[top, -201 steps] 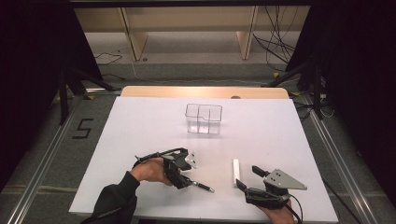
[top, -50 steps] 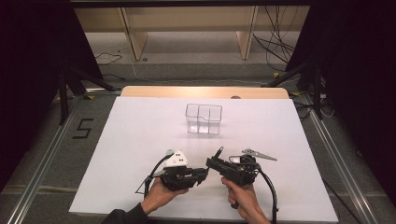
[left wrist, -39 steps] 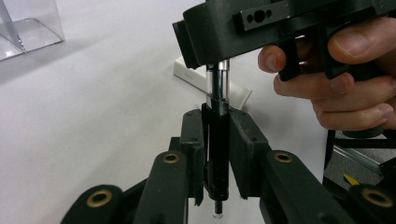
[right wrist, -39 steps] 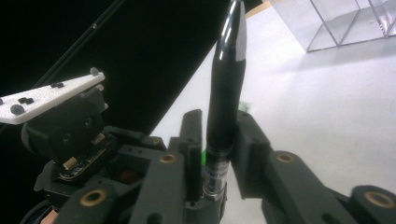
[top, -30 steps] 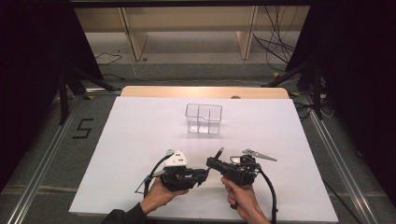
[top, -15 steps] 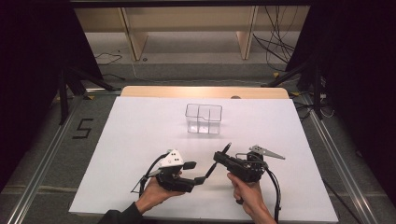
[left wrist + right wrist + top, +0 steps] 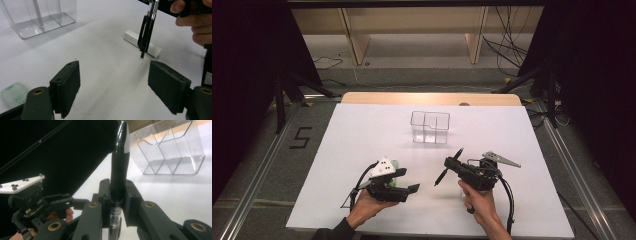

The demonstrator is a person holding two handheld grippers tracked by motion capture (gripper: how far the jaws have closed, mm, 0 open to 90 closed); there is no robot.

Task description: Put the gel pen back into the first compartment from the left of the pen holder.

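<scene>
Keep your right tongs [image 7: 455, 161] pinching the black pen [image 7: 448, 167] firmly, left tongs [image 7: 410, 188] just spread empty, and aim it upright into the clear organizer [image 7: 430, 127] at upper centre.

**Left tongs spread, right tongs clamped**

At six o'clock both forearms enter. The left tongs [image 7: 411, 189] point toward three o'clock, jaws just opened, nothing between them. The right tongs [image 7: 451, 165] aim toward ten o'clock, pressed tight on a pen [image 7: 119, 173].

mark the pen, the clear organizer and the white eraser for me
pen [image 7: 120, 175], right gripper view, black barrel above the jaws
clear organizer [image 7: 430, 127], high view, front wall
white eraser [image 7: 130, 37], left gripper view, bare top face near its left end
</scene>
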